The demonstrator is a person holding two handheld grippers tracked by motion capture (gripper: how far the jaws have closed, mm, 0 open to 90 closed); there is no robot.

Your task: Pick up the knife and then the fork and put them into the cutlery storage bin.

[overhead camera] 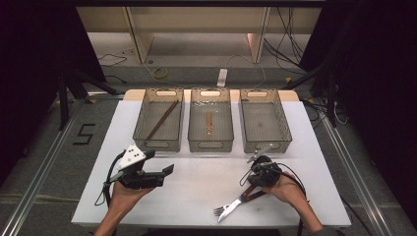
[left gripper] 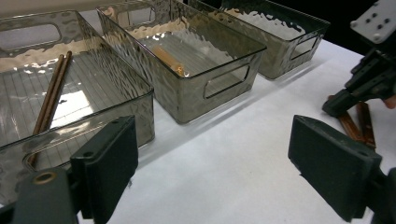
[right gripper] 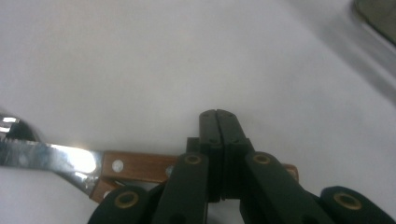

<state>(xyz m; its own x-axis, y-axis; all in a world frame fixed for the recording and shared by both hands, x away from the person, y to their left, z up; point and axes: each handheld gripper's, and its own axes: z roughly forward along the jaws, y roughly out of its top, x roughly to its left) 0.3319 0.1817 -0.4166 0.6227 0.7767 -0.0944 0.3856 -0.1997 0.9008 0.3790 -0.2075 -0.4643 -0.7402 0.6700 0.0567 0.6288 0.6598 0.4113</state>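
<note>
- White bench [overhead camera: 196, 191] carries three clear bins.
- Left tool [overhead camera: 164, 169]: jaws wide apart, empty.
- Right tool [right gripper: 218, 114]: jaws pressed together, empty, above wooden-handled knife [right gripper: 93, 163] and fork [overhead camera: 227, 209].

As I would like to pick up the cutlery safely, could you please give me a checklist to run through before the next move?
1. Right gripper ready to grasp: not ok; its jaws are shut with nothing between them.
2. Wood-handled steel knife reachable: ok; it lies flat on the white table just by those jaws.
3. Steel fork free: ok; it lies beside the knife.
4. Left gripper out of the way: ok; jaws open, nothing held, apart from the cutlery.
5. Clear grey plastic bin on the right free: ok; nothing seen inside.
</note>
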